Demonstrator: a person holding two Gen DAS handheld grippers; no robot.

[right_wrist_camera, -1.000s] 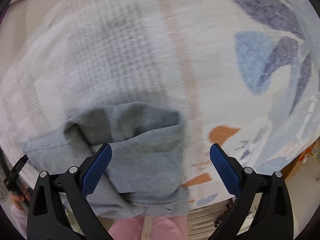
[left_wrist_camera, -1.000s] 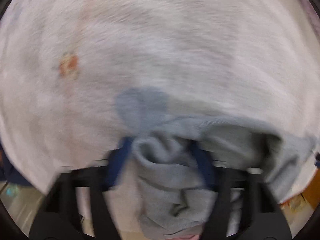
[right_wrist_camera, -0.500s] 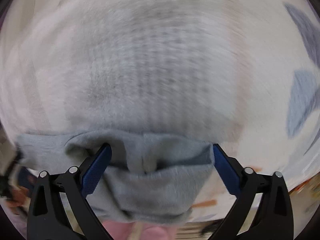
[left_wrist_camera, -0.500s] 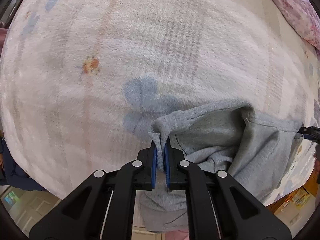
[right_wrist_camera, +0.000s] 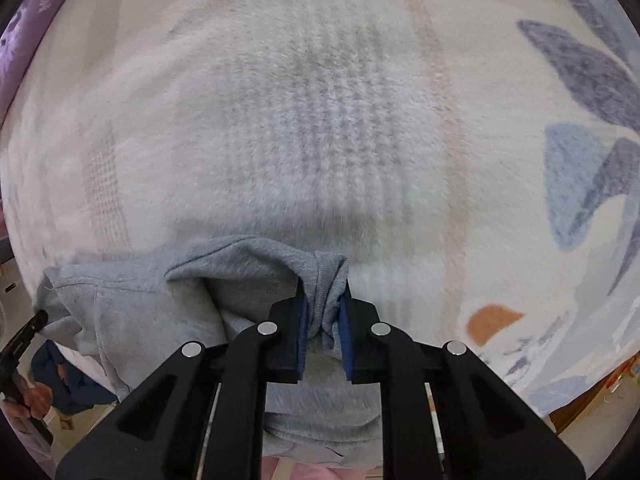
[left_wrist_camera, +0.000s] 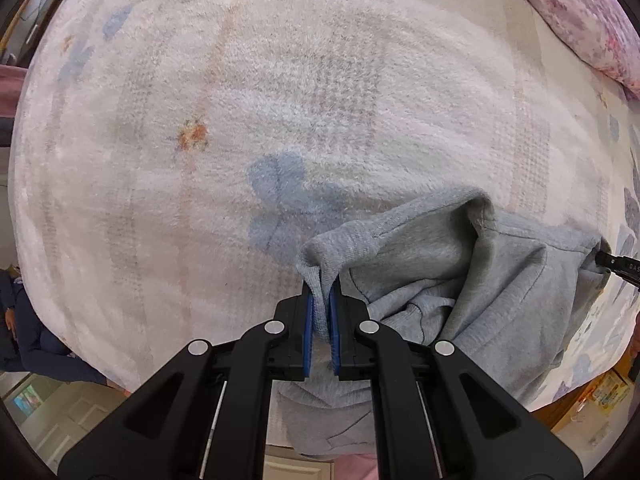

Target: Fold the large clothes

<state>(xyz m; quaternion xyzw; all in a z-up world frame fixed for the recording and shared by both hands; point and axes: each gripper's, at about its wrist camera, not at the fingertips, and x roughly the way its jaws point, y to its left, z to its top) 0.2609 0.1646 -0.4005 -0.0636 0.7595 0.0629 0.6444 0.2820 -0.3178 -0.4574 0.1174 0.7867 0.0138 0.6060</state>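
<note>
While the left gripper [left_wrist_camera: 321, 312] points down over the bed, its blue pads are clamped on a bunched, ribbed edge of the grey garment [left_wrist_camera: 460, 280], which rises into a small peak just above the fingertips. From there the cloth trails off to the right and toward the near edge of the fluffy white blanket [left_wrist_camera: 280, 100], folding over itself in a deep crease. The right gripper [right_wrist_camera: 323, 318] has its jaws closing, and a gathered fold of the same garment [right_wrist_camera: 160, 304] sits pinched between its pads; the rest of the fabric spreads left and hangs below the fingers. In the right wrist view a black gripper tip touches the garment's far-left corner, and in the left wrist view a black tip meets its right-hand corner. The blanket carries faint grey checks, a blue leaf print [left_wrist_camera: 276, 188] just far-left of the left gripper, and an orange patch [right_wrist_camera: 492, 322] to the right of the right gripper. A purple floral quilt [left_wrist_camera: 592, 12] lies at the far right.
</note>
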